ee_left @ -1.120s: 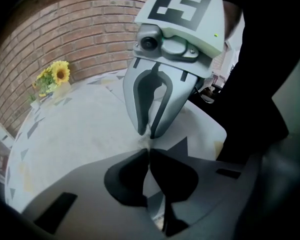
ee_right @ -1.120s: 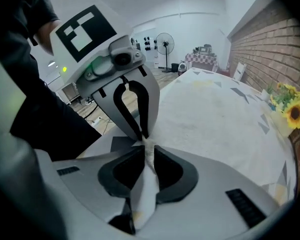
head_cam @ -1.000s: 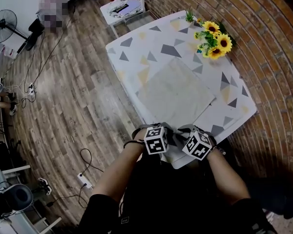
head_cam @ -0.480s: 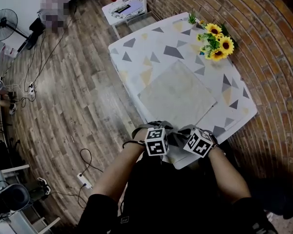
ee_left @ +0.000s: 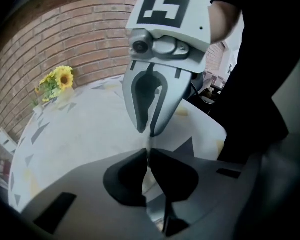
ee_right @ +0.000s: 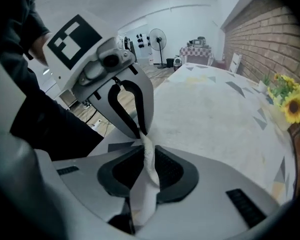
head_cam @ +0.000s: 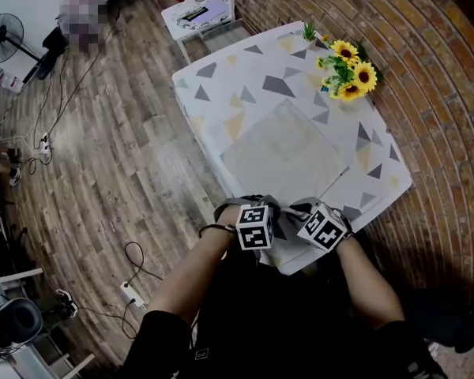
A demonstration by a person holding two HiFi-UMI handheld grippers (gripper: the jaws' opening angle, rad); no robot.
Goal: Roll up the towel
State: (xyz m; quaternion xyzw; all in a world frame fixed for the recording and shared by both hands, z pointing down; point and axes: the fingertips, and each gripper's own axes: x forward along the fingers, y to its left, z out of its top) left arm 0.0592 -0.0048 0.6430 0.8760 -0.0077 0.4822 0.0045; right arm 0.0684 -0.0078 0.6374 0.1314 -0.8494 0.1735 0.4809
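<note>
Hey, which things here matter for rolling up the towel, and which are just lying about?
For the job:
- towel, spread flat
- table it lies on

Just lying about:
- sunflowers at the table's far corner
- chair beyond the table
- fan on the floor

Left tongs (ee_left: 147, 153) tightening, right tongs (ee_right: 146, 153) easing
</note>
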